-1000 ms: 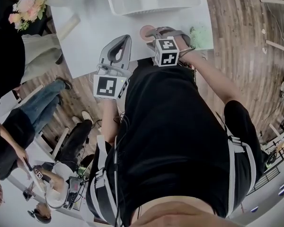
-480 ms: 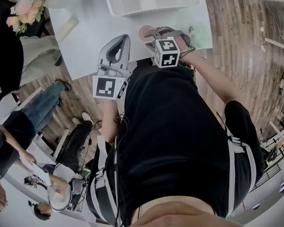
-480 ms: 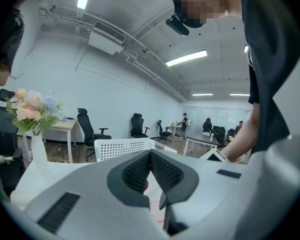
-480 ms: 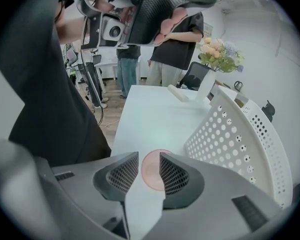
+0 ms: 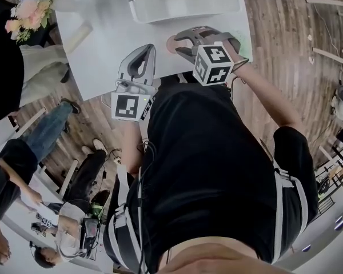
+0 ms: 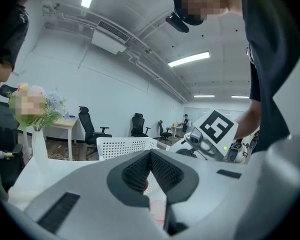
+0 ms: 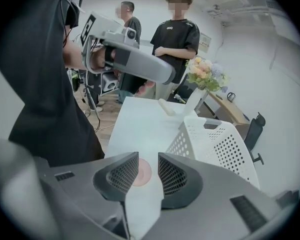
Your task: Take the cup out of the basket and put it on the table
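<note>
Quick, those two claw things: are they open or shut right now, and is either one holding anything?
Left gripper: shut, nothing between its jaws.
Right gripper: open, holding nothing.

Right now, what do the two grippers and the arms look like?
The left gripper and right gripper are light grey plastic with dark ribbed pads, each carrying a white cube with black square markers. The person wears a black short-sleeved shirt.
</note>
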Demonstrator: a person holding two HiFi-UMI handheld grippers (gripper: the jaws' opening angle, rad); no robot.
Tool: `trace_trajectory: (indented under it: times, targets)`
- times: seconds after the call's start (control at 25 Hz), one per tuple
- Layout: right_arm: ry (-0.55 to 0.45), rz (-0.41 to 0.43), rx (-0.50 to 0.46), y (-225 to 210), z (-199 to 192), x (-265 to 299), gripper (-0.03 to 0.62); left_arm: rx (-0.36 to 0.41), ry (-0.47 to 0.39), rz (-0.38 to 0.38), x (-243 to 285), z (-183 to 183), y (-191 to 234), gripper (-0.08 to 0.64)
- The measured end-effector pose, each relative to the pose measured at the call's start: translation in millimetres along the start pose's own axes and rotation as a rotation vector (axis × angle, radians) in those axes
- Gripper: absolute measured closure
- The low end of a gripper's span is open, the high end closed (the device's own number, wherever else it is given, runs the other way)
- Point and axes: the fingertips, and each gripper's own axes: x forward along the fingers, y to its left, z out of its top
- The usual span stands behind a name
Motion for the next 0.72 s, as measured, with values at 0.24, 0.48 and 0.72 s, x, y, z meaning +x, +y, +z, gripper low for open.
trace_trajectory:
  times: [0.24,0.48,0.72]
  targets:
    - [-0.026,-0.051,-0.013,-37.4,15.0,-34.1,0.463,-0.002,-0.007,-0.006,-0.2,0.8,3.0,0.54]
    - [-0.041,-0.139,0.04,-92.4,11.1,-55.5,0.463,-0.001,-0.009,-0.007,0.1,2.3,3.2,0.54]
    - [-0.004,-0.224,0.074,-147.6,-10.4,-62.7,0.463,0.005,0.007,-0.015,3.8,6.3,-4.7,0.54]
